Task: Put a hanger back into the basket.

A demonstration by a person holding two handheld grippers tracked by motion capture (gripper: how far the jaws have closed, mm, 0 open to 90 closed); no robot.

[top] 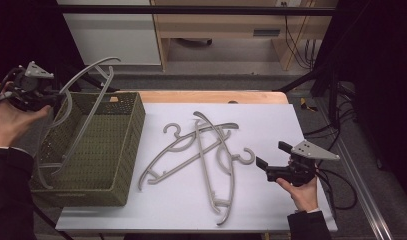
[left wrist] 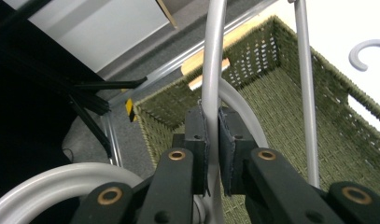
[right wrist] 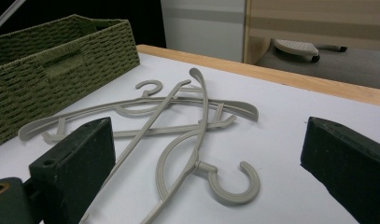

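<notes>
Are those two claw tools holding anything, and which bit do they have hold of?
The left gripper clamps a grey hanger by its curved arm, above the basket. The right gripper is open and holds nothing.

The table (top: 271, 130) has a white top with a strip of bare wood along its far edge. At the left of the frame a green woven basket (top: 123, 150) stands on it, its far corner near the wooden strip. In the middle of the frame two grey hangers (top: 201, 150) lie flat on the white surface, crossed over each other, just beside the basket and apart from it.
</notes>
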